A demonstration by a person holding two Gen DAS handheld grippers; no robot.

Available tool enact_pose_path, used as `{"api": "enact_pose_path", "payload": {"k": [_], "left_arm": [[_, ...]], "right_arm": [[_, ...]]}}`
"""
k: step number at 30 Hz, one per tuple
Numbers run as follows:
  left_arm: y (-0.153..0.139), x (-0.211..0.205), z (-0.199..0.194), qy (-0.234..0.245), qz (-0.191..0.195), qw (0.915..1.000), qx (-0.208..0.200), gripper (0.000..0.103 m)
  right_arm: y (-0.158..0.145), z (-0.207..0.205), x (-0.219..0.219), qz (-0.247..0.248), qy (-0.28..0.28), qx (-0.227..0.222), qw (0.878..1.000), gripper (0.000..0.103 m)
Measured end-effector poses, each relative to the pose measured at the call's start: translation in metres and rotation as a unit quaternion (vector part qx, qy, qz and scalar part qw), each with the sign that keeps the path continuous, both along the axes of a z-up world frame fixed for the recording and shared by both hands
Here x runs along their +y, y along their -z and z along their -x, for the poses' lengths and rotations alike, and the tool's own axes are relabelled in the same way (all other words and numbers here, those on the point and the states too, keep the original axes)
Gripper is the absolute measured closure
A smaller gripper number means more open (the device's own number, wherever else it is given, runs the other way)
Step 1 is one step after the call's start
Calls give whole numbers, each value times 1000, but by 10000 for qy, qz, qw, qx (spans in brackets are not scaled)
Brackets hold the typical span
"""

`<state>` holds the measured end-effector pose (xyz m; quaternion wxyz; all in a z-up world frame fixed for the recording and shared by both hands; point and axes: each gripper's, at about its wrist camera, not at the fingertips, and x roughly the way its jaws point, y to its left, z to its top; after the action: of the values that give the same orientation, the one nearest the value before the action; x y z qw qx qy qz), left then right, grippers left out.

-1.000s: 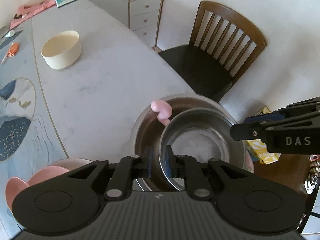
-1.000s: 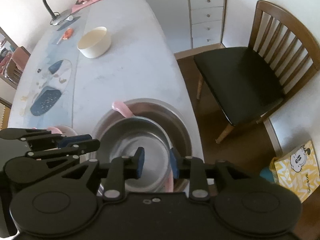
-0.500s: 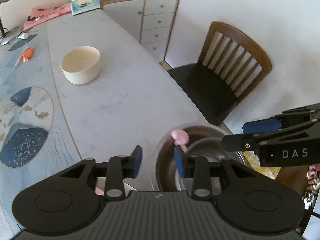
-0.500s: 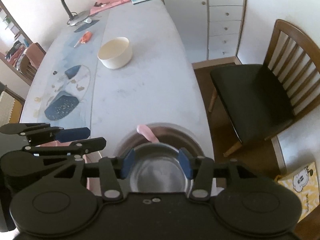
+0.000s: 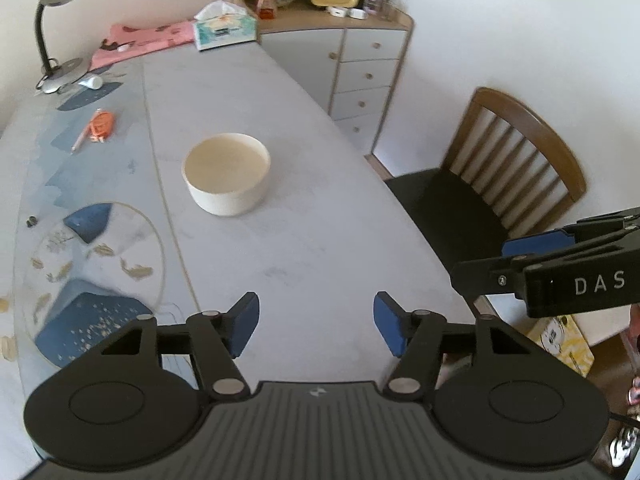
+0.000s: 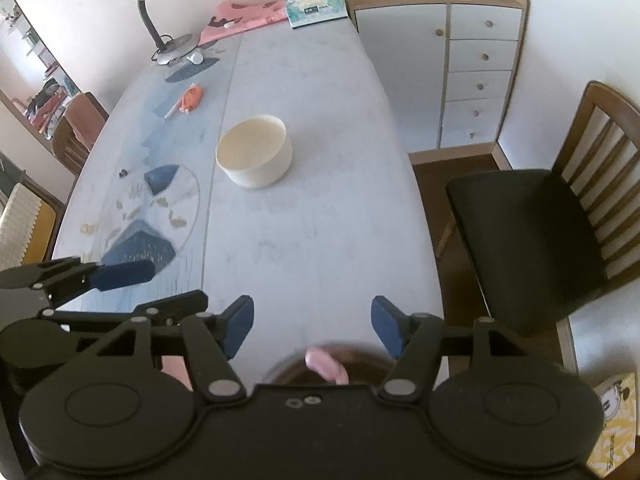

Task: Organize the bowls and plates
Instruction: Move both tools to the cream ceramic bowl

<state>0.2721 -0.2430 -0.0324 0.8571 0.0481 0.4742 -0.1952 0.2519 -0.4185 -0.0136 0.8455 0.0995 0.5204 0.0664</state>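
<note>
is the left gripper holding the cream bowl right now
No, the left gripper is open with nothing between its fingers, and the cream bowl sits apart, farther up the table.

White letters "DAS" stand on the side of the right hand-held gripper (image 5: 560,256).

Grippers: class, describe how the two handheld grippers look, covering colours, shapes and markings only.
Both the left gripper and right gripper are matte black, with blue pads, silver pivot rivets, two round discs and a ribbed body. White letters "DAS" mark the right gripper's side.
</note>
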Motion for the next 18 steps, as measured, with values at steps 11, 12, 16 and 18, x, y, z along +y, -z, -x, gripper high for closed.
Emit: {"api": "enact_pose_path", "payload": {"k": [11, 12, 16, 18], "left_arm": [[3, 24, -67, -730, -68, 9973, 41, 33], [3, 26, -73, -783, -84, 9969, 35, 33], [5, 35, -95, -1057, -111, 9943, 29, 33], [8, 38, -106, -1147, -119, 9933, 57, 33]], "right_arm": [[2, -82, 16, -158, -98, -65, 9998, 24], [3, -87, 17, -155, -118, -70, 9998, 23], [10, -115, 22, -134, -168, -59, 9998, 19], [16, -129, 24, -151, -149, -32, 9998, 18]]}}
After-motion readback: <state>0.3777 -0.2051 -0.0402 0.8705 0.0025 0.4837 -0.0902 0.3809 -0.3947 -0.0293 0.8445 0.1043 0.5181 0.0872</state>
